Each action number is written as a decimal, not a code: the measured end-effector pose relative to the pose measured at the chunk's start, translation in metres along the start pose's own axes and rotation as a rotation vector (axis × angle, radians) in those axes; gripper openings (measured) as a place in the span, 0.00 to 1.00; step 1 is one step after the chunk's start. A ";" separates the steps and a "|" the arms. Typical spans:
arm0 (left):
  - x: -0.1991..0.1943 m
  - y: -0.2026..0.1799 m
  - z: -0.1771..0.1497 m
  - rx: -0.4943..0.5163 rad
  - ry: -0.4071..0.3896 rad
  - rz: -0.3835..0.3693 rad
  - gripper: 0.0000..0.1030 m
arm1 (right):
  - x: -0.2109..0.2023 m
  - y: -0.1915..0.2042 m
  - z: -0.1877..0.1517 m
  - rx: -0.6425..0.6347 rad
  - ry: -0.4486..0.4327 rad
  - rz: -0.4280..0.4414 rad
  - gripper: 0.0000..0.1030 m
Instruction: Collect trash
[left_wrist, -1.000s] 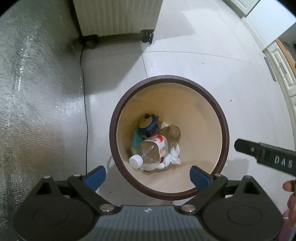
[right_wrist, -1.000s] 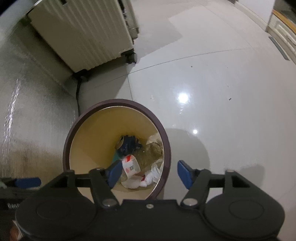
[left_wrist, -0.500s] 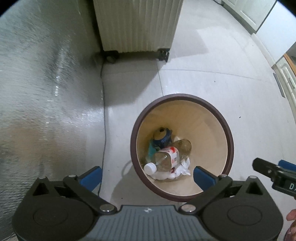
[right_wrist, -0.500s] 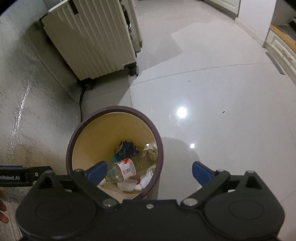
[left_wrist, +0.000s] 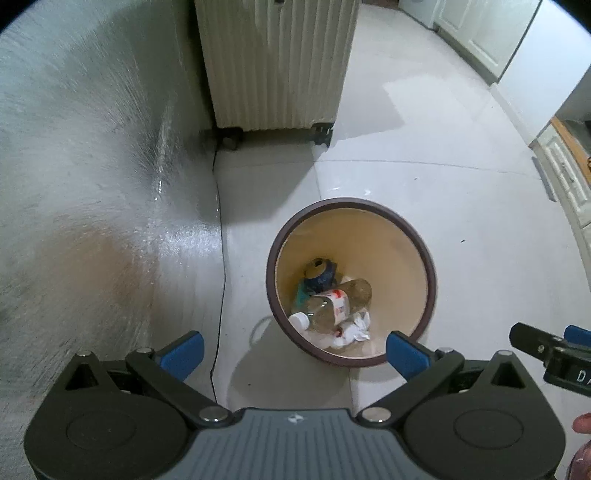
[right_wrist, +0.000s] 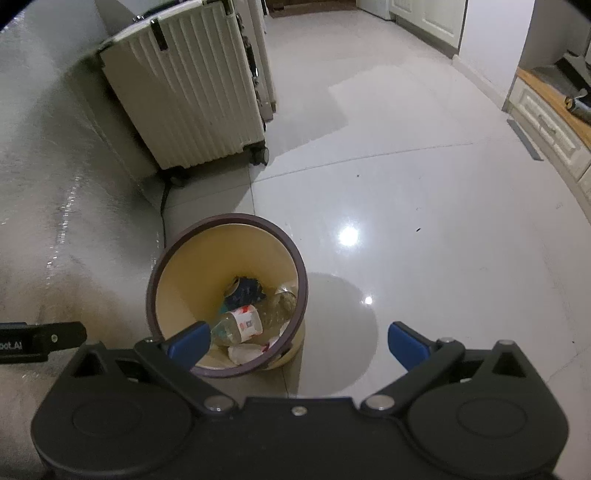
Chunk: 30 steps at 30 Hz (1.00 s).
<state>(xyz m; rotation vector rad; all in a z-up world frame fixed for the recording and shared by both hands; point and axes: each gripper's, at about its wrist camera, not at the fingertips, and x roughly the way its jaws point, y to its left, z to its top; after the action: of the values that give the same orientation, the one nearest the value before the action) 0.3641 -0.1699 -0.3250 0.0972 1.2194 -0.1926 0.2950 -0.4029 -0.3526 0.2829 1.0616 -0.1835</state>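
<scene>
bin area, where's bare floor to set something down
Bare tile lies right of the bin, out toward the cabinets. Left is crowded: the foil-covered surface, a cable and the suitcase behind. The bin's bottom is littered.
</scene>
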 end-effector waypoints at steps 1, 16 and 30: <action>-0.008 -0.002 -0.003 0.002 -0.011 -0.001 1.00 | -0.009 0.000 -0.002 0.001 -0.009 0.002 1.00; -0.151 -0.016 -0.038 -0.014 -0.233 -0.036 1.00 | -0.166 0.001 -0.018 -0.015 -0.280 0.009 1.00; -0.304 -0.016 -0.072 0.003 -0.524 -0.070 1.00 | -0.298 0.008 -0.037 -0.045 -0.521 0.013 1.00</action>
<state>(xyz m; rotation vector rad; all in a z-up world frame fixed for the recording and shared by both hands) 0.1938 -0.1438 -0.0634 0.0037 0.7004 -0.2621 0.1239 -0.3801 -0.1068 0.1862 0.5466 -0.2073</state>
